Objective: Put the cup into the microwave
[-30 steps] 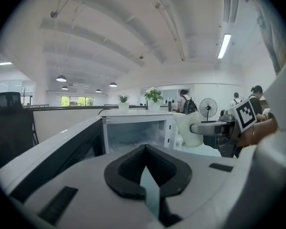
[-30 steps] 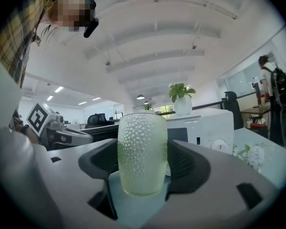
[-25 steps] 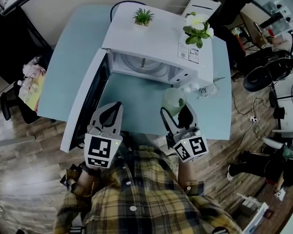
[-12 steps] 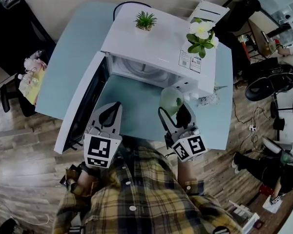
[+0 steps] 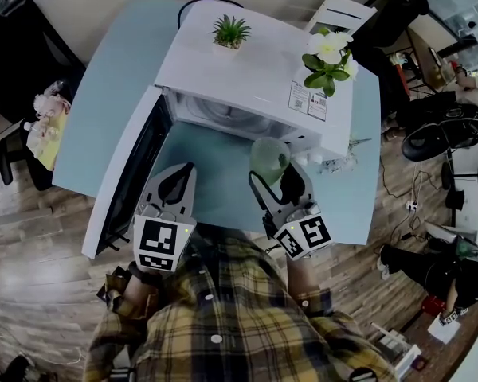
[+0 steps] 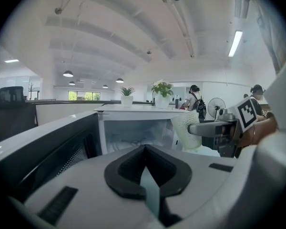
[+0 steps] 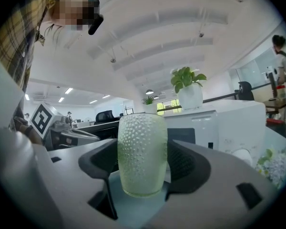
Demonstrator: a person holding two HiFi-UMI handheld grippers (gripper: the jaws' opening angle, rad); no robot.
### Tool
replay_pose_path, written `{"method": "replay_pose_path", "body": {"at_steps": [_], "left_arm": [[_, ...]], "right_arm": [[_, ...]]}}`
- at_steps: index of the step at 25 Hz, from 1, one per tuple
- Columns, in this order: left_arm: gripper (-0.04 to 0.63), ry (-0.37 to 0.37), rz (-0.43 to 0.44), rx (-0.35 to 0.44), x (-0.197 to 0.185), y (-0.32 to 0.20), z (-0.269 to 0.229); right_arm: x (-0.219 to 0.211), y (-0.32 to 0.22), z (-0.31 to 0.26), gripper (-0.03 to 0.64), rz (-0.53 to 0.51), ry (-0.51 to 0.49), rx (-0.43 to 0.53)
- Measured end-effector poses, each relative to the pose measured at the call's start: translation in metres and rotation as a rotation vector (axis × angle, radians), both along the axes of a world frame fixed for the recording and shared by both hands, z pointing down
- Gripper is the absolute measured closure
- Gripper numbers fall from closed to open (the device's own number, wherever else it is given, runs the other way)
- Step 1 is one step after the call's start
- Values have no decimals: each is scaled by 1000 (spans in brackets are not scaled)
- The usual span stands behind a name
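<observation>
The microwave [image 5: 255,78] stood on the light blue counter [image 5: 111,78] with its door [image 5: 131,177] swung wide to the left, so the cavity [image 5: 223,114] was free for loading. The cup [image 5: 269,159], a pale green glass with a dotted surface, was not yet inside. It was held upright in the air just in front of the microwave's front, more towards the right side, where the control panel is. Probably it was kept upright and low so that it could go straight through the opening. For that, the move would need to go a little to the left and forward. The right gripper [image 5: 274,173] carried it: its jaws were opened about as wide as the cup and pressed on both sides of its lower part, while the rim rose above them. The left gripper [image 5: 183,177] hung beside it, near the open door, with the jaws closed together and nothing between them. It seemed only to wait, out of the way of the cup.
</observation>
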State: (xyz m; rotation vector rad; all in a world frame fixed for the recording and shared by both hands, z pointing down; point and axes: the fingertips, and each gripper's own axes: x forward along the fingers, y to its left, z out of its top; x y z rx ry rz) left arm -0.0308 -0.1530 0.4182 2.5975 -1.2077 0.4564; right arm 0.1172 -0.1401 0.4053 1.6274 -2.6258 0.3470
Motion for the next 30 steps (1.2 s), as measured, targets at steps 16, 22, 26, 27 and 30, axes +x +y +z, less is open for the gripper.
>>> {"method": "replay_pose_path", "body": {"at_steps": [16,22,26,27,30], "left_arm": [[604,-11,-12,-26,11,-4,15],[604,-28,-36,-12,9,-3,15],[604,-37,-56,-10,6,-3,18],[604,-37,-61,-9,5,-3,18],[604,-33,-73,-5,3,-2,17]], "right_arm": [[2,-19,20,291,-47,4,-24],[-5,-31,31,291,-85,2,-31],[-10,-44,38,291,-86,7,-24],[-12,-47,40,291,-89,9,-23],[-17,-53,44,291,-100,25,-20]]}}
